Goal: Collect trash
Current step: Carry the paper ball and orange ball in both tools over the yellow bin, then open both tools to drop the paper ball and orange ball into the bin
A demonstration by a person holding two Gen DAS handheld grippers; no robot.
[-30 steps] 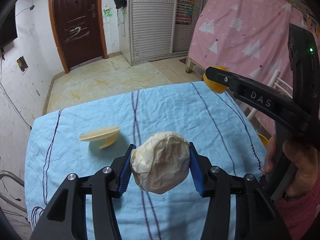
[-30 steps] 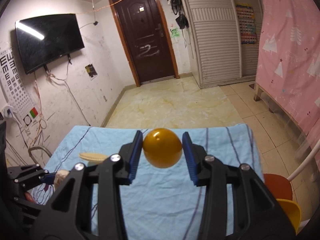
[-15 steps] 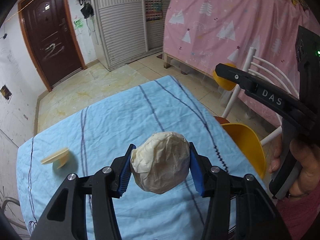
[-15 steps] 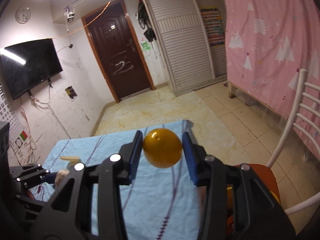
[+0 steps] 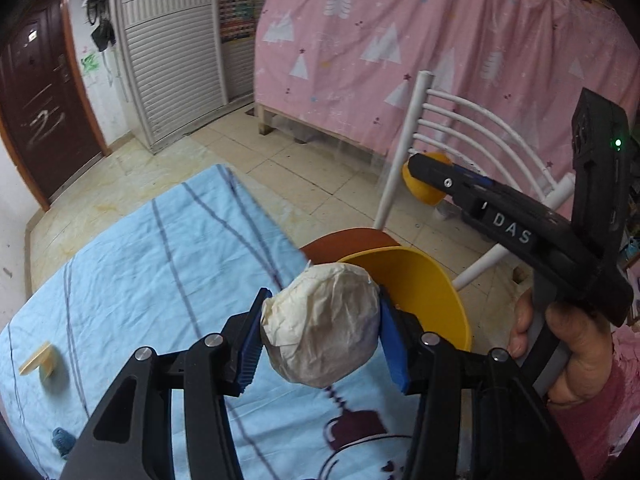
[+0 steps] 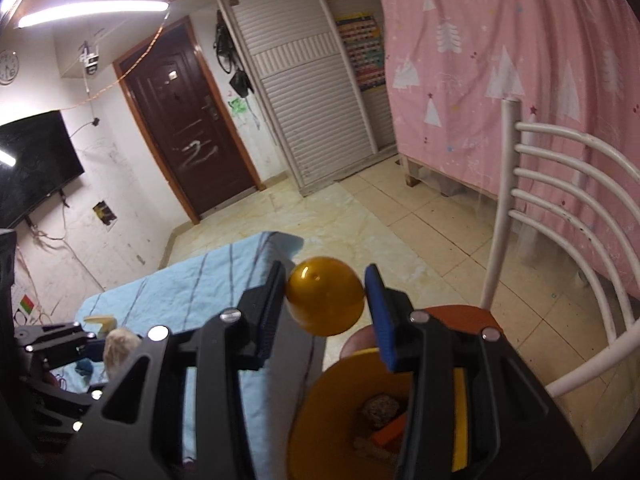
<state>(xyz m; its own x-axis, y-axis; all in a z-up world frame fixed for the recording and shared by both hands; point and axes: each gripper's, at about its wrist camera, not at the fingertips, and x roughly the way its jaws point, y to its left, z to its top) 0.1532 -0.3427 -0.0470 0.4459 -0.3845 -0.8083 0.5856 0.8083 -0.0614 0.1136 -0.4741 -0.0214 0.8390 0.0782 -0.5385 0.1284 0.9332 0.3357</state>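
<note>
Blue striped tablecloth (image 5: 140, 264) behind; carrying step. Left gripper (image 5: 320, 326) clamps paper wad (image 5: 320, 324), right gripper (image 6: 326, 300) clamps yellow ball (image 6: 325, 295). Next, probably: centre over yellow bin (image 6: 320, 404), release.

The right tongs' (image 6: 326, 300) arm hides part of the yellow bin's (image 6: 320, 408) contents.
</note>
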